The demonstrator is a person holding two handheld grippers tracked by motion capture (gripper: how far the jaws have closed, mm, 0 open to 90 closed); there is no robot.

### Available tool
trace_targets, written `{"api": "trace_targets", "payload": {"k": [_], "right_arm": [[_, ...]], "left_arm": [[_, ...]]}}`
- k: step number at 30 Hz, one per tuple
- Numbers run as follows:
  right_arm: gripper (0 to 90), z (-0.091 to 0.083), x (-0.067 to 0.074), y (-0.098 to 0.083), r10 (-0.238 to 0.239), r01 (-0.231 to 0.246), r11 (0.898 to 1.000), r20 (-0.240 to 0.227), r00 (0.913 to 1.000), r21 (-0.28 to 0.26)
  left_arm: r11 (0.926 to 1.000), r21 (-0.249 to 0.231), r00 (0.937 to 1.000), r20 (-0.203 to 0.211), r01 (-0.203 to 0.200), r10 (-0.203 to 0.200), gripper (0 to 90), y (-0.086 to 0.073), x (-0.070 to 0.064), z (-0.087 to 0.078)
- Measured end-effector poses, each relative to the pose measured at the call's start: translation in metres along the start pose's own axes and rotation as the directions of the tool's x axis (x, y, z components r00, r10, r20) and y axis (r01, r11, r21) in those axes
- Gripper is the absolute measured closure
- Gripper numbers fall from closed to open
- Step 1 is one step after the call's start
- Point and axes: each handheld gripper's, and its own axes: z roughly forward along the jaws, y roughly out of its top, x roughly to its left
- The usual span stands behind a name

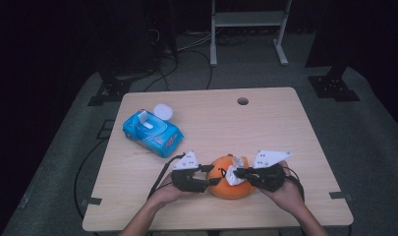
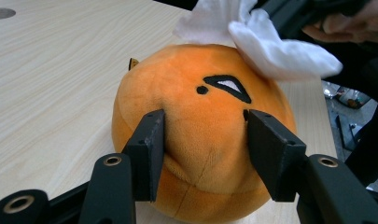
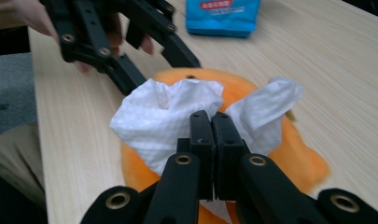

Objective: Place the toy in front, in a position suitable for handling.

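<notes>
Worktop [image 1: 285, 128]: pale wood, carrying everything in play; the work sits at its near edge, between the person's two hands.
Plush toy [image 1: 229, 183]: round orange plush with a stitched black eye, resting on the worktop near the front edge. It seems pinned in place so its surface can be wiped without rolling off.
Wipes pack [image 1: 152, 132]: blue pack with its white lid flipped up, to the left and farther back, well apart from the toy and likely the source of the sheet; nothing lies between it and the hands.
Left tool [image 2: 203, 154]: part-open, its jaws pressing into the toy's soft sides so the plush bulges between them, a steadying hold.
Right tool [image 3: 210, 135]: jaws pinched tight on the wipe, poised over the toy from the opposite side.
Wipe [image 3: 177, 116]: white crumpled sheet, bunched on the toy's top, its loose folds covering part of the plush face.
Obstruction: the left tool reaches in close to the wipe, limiting sweep on that side.
</notes>
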Motion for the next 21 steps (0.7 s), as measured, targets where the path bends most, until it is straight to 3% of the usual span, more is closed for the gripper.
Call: {"api": "trace_targets", "payload": {"k": [3,7,10,12,16,19,20,21], "right_arm": [[87.9,-0.012,-0.013,-0.007,0.038,-0.038,0.999,0.058,0.9976,-0.002],[87.9,-0.013,-0.016,-0.007,0.053,-0.052,0.999,0.065,0.9965,-0.013],[87.9,-0.007,-0.018,-0.01,0.058,-0.059,0.998,0.045,0.9973,0.007],[87.9,-0.004,-0.015,-0.013,0.064,-0.065,0.997,0.025,0.9976,0.029],[87.9,-0.005,-0.003,-0.008,0.049,-0.048,0.999,-0.015,0.9987,0.015],[87.8,-0.001,0.006,-0.003,0.018,-0.018,1.0,-0.029,0.9994,0.015],[87.9,0.001,0.008,-0.002,-0.008,0.009,1.0,-0.017,0.9998,0.019],[87.9,0.0,0.005,-0.002,0.003,-0.002,1.0,-0.019,0.9998,0.015]], "left_arm": [[1.0,0.001,1.0,0.004,-0.007,0.007,47.4,0.0,-0.001,0.0],[0.9996,0.006,0.9995,0.009,-0.029,0.029,47.6,0.001,-0.004,0.002],[0.9998,0.006,0.9997,0.015,-0.017,0.017,46.9,0.0,-0.001,0.0],[0.9998,-0.012,0.9997,0.013,0.019,-0.019,37.4,0.003,0.0,-0.003],[0.9996,-0.013,0.9997,0.007,0.023,-0.023,33.2,0.003,-0.002,0.0],[1.0,0.003,1.0,-0.004,-0.002,0.002,34.0,0.003,-0.006,0.003],[0.9999,0.011,0.9999,-0.009,-0.005,0.005,39.1,0.002,-0.006,0.003],[0.9998,0.018,0.9999,-0.012,-0.002,0.002,40.5,0.001,-0.005,0.002]]}}
